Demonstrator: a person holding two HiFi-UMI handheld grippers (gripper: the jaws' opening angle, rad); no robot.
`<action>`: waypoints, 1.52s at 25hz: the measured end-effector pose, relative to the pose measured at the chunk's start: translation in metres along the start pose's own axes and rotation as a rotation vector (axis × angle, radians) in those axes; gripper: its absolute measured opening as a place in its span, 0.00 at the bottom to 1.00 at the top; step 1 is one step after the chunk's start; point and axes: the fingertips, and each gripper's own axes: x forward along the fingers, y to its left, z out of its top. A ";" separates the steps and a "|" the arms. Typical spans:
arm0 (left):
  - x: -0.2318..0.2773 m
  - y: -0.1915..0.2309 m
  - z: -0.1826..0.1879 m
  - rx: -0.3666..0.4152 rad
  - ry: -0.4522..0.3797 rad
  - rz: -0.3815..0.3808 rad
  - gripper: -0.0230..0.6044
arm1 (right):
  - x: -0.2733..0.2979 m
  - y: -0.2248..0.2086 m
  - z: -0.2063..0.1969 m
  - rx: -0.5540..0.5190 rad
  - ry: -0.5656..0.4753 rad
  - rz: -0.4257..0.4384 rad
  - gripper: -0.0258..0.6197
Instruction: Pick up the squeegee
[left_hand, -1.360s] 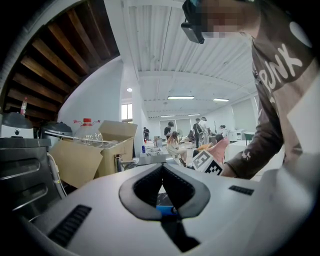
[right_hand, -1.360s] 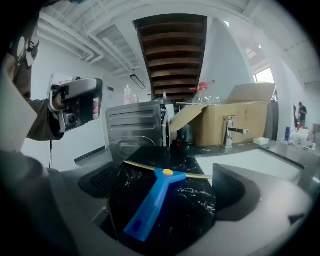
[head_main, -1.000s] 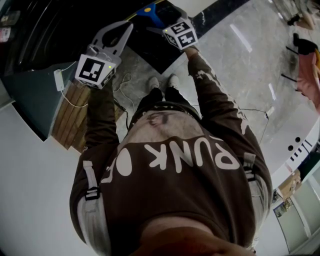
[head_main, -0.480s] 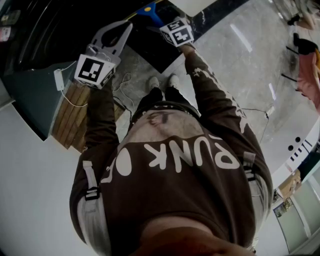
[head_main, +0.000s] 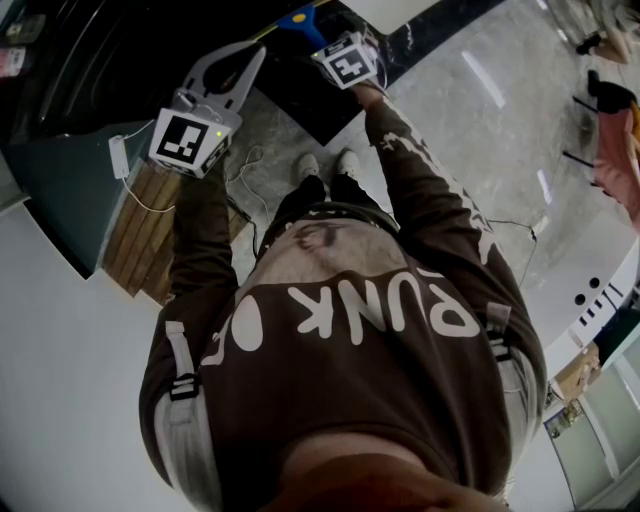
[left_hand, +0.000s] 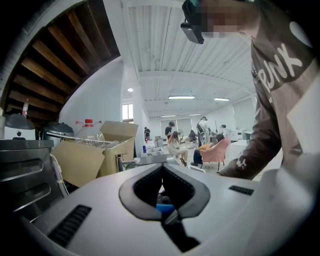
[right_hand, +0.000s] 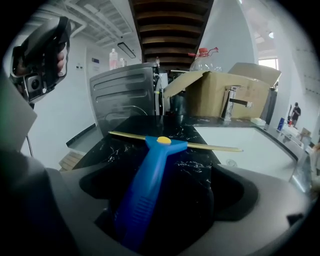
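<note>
The squeegee (right_hand: 150, 180) has a blue handle and a thin yellow blade (right_hand: 210, 146) across its far end. In the right gripper view the handle runs up between the jaws of my right gripper (right_hand: 160, 192), which is shut on it, and the blade hangs over the black marble counter (right_hand: 125, 147). In the head view the squeegee (head_main: 301, 18) sticks out beyond the right gripper (head_main: 325, 40) at the top edge. My left gripper (head_main: 253, 58) is held to its left, shut on nothing. In the left gripper view the left gripper (left_hand: 162, 169) has its tips meeting.
Behind the counter are a white sink (right_hand: 250, 142) with a faucet (right_hand: 230, 106), a cardboard box (right_hand: 225, 95) and a steel appliance (right_hand: 122, 95). A wooden pallet (head_main: 140, 225) and a white cable (head_main: 150, 205) lie on the floor by the person's feet (head_main: 325, 165). People sit far across the room (left_hand: 175, 145).
My right gripper has moved up and slightly left in the head view, and the squeegee went with it. The left gripper has stayed where it was.
</note>
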 end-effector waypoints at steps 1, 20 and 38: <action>0.000 0.000 0.000 0.000 -0.001 0.001 0.04 | 0.001 0.000 -0.001 -0.002 0.011 -0.002 0.92; 0.002 0.001 0.002 0.002 -0.004 -0.002 0.04 | 0.003 0.006 -0.004 -0.020 0.054 0.033 0.80; -0.007 0.000 0.005 0.000 -0.005 0.014 0.04 | 0.002 0.021 -0.002 -0.044 0.073 0.060 0.58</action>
